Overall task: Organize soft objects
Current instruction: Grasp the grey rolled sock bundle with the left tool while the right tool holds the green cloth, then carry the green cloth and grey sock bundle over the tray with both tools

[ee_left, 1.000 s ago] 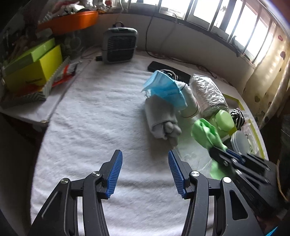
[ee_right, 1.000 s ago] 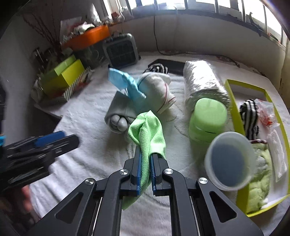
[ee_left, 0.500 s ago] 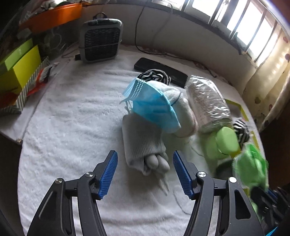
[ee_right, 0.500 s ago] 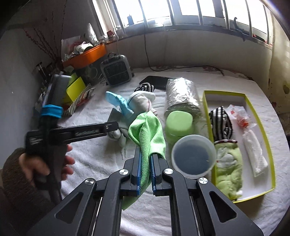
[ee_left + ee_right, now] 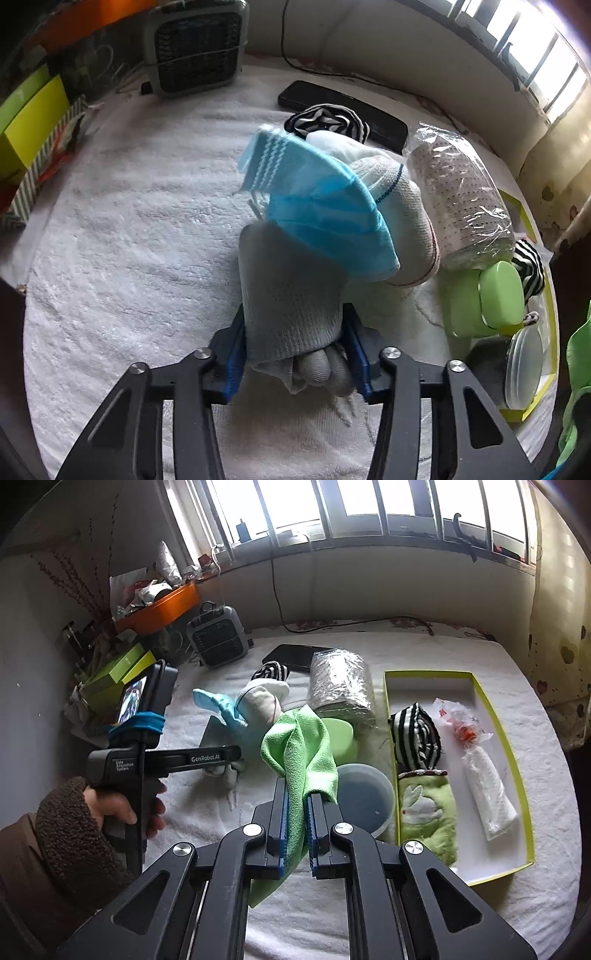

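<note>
A rolled grey sock (image 5: 288,295) lies on the white towel under a blue face mask (image 5: 325,218) and beside a white sock (image 5: 399,192). My left gripper (image 5: 293,321) points down over the roll's near end. Its jaws are closing, with both blue pads against the roll's sides. My right gripper (image 5: 297,794) is shut on a green cloth (image 5: 299,746), held up above the table left of the yellow-green box (image 5: 428,672). The box holds a striped sock (image 5: 415,734), a green plush item and a white roll. A second striped sock (image 5: 325,118) lies behind the pile.
A plastic-wrapped roll (image 5: 461,206), a green lidded container (image 5: 491,299) and a round clear tub (image 5: 364,797) stand between the sock pile and the box. A small heater (image 5: 195,48) and a flat black object (image 5: 343,107) sit at the back, with boxes at far left.
My left gripper moved forward and down onto the grey sock roll and its jaws narrowed around it. My right gripper rose and drew back with the green cloth.
</note>
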Motion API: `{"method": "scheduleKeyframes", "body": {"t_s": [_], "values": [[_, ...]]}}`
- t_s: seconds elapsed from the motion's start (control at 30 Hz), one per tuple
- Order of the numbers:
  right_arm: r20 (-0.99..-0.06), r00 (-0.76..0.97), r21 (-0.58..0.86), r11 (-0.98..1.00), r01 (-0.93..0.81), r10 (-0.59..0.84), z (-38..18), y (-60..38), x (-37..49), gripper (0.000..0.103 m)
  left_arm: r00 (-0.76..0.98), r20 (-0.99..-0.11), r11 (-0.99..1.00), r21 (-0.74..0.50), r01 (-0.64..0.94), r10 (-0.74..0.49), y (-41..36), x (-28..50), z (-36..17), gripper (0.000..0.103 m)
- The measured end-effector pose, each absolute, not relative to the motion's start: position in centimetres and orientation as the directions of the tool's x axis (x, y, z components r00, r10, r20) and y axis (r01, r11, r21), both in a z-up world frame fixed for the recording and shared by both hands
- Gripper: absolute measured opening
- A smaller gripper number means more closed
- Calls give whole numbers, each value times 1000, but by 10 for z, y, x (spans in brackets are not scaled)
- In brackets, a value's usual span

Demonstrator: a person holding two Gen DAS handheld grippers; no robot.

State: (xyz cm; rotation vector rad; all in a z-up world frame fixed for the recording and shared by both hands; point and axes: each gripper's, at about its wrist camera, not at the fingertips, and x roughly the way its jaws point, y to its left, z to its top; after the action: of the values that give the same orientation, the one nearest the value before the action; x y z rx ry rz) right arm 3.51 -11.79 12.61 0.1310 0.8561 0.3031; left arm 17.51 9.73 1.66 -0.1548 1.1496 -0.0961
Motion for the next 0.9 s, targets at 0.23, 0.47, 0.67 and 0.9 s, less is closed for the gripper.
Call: {"method": "scheduleKeyframes", "body": {"t_s": [0.23,0.47,0.67,0.9], "values": [[-701,639,237,949,-209,316,145,-127,34,9,426,-892,982,-184,-29,-155,102,157,34,31],[-710,616,267,940,-213,341,140,-130,33,9,435,-881,977,-211,-9,-186,100,116,50,31],[-711,604,283,933,-223,360,135,-132,36,9,476,-856,978,-206,42,-201,85,98,77,31],[-702,613,272,932,-238,361,142,-139,45,9,523,-820,973,-210,98,-230,62,108,110,31]]}}
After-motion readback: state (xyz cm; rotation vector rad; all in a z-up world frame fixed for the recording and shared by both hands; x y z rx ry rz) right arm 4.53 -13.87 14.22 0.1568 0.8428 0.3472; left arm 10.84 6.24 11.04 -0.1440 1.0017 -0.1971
